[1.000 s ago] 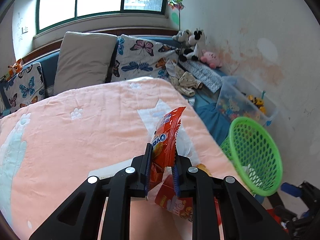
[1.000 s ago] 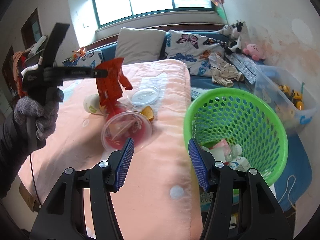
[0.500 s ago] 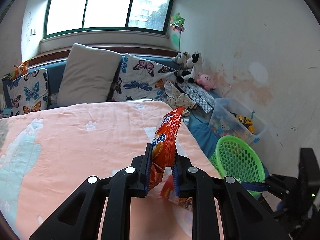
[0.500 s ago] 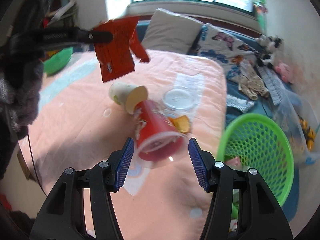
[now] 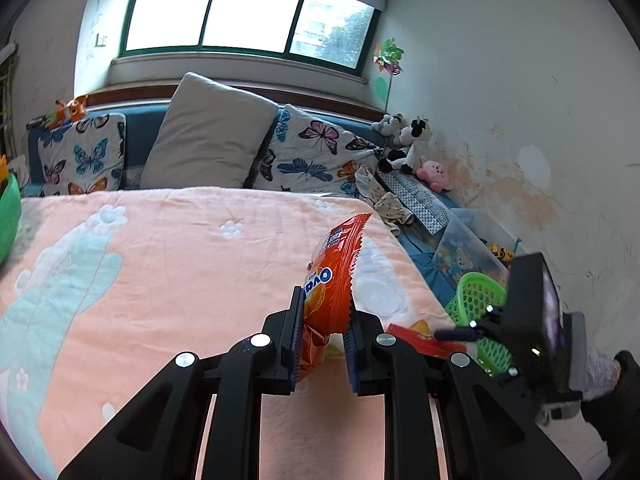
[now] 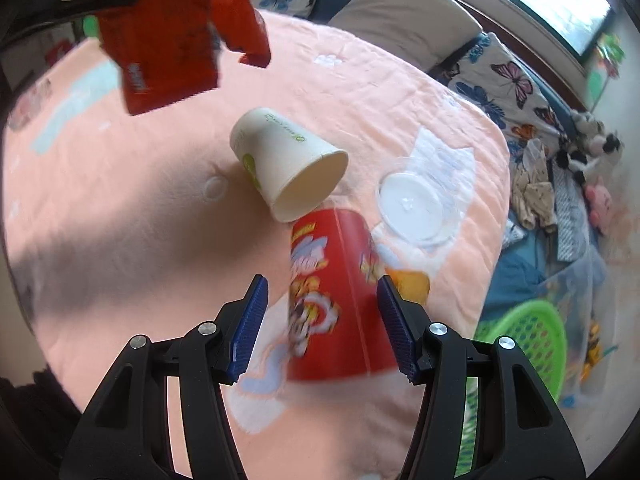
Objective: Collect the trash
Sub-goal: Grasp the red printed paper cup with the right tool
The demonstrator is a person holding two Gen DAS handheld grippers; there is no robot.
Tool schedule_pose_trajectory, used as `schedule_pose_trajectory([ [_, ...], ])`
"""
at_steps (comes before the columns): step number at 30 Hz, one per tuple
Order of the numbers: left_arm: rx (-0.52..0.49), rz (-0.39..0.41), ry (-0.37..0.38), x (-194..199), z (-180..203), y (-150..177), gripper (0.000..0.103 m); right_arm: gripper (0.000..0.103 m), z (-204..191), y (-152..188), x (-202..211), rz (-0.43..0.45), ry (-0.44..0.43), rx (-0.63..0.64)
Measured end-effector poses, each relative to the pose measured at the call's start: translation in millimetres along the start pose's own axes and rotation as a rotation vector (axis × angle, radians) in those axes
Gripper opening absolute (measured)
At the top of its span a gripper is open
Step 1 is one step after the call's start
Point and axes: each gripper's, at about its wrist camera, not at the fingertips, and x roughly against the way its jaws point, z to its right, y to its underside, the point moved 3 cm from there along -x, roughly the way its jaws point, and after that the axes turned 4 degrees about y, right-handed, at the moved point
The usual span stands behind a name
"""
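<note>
My left gripper [image 5: 322, 334] is shut on an orange-red snack wrapper [image 5: 332, 280] and holds it in the air above the pink bed cover; the wrapper also shows at the upper left of the right wrist view [image 6: 172, 36]. My right gripper [image 6: 322, 316] is open, its fingers on either side of a red snack cup [image 6: 336, 300] lying on the cover. A white paper cup [image 6: 288, 168] lies on its side just beyond, with a clear plastic lid [image 6: 412, 208] and an orange scrap [image 6: 408, 284] to the right. The green mesh basket [image 6: 528, 348] stands off the bed's right edge.
Butterfly cushions [image 5: 316, 156] and a grey pillow [image 5: 208, 136] line the bed's far side. Plush toys [image 5: 404, 140], clothes and a clear toy bin [image 5: 468, 248] lie along the right wall. The right gripper's body [image 5: 532, 328] sits in front of the basket [image 5: 476, 300].
My right gripper has swung left and down over the bed, bringing its open fingers around the red cup. My left gripper has lifted the wrapper higher and back from the basket.
</note>
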Motion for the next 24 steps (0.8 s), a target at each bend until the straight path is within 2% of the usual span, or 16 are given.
schedule_pose_trajectory([
  [6, 0.042, -0.012, 0.000, 0.5, -19.3, 11.7, 0.018, 0.059, 1.0, -12.7, -29.3, -0.088, 0.052, 0.091],
  [17, 0.077, -0.022, 0.002, -3.2, -32.7, 21.3, 0.018, 0.064, -0.5, -24.0, -65.4, -0.208, 0.049, 0.172],
  [21, 0.080, -0.022, 0.001, -2.4, -33.6, 22.0, 0.018, 0.062, -2.6, -24.4, -64.6, -0.207, 0.050, 0.182],
  [24, 0.081, -0.017, 0.005, 1.0, -32.2, 21.4, 0.018, 0.062, -2.3, -22.8, -51.6, -0.161, 0.046, 0.160],
])
